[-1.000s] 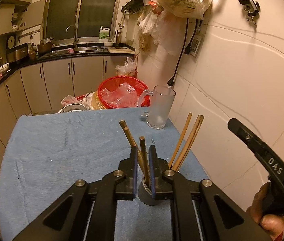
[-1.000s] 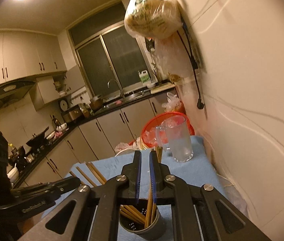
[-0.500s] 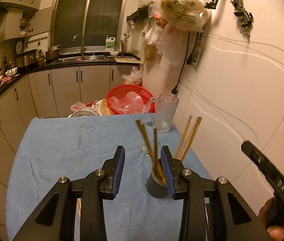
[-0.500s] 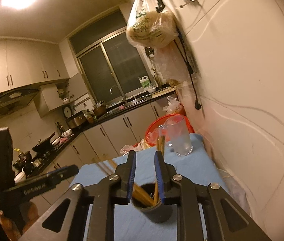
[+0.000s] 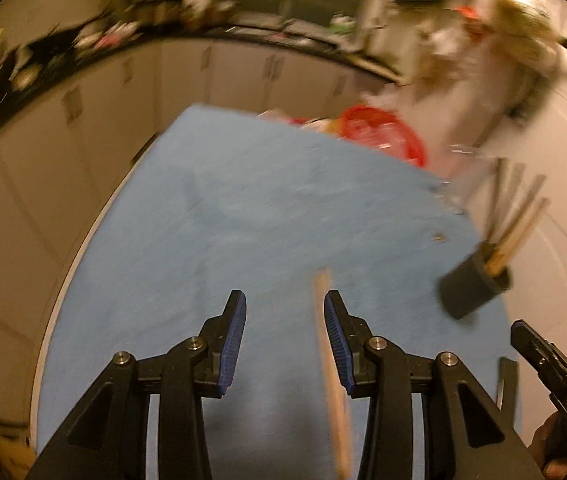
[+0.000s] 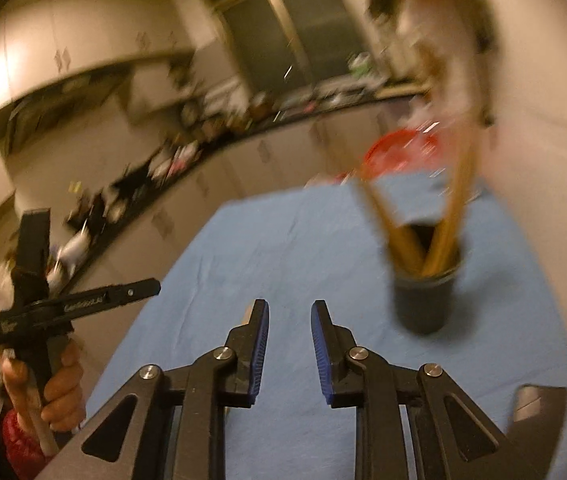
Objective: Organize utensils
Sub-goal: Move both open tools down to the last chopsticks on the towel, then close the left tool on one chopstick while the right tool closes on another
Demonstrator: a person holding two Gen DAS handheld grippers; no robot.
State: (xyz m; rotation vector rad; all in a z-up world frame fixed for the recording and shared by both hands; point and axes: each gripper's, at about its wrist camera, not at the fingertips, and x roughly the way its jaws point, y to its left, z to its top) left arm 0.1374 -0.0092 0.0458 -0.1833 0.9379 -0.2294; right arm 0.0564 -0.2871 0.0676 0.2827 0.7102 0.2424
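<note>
A dim, motion-blurred kitchen with cream cabinets and a dark counter curves behind a table covered by a blue cloth (image 5: 243,216). The left gripper (image 5: 285,340) hovers above the cloth with its blue-padded jaws apart, having just been opening. A single wooden chopstick (image 5: 333,376) lies on the cloth in the gap, close beside the right-hand pad; whether it touches that pad cannot be told, and the other pad stands clear of it. Ahead and to the right of this gripper, near the pale wall, a dark utensil cup (image 5: 473,288) holds several chopsticks (image 5: 517,220) that fan upward. Farther ahead, past the cloth's edge, sits a red basket (image 5: 387,132). At the lower right edge of the left view, the other tool's black body shows. In the right view, the right gripper (image 6: 289,344) also hovers over the cloth with its jaws parted, having just been opening, and nothing between them. The cup stands ahead and right of it, well apart. Far to its left, a hand (image 6: 57,384) in a red sleeve grips the handle of the left tool.
</note>
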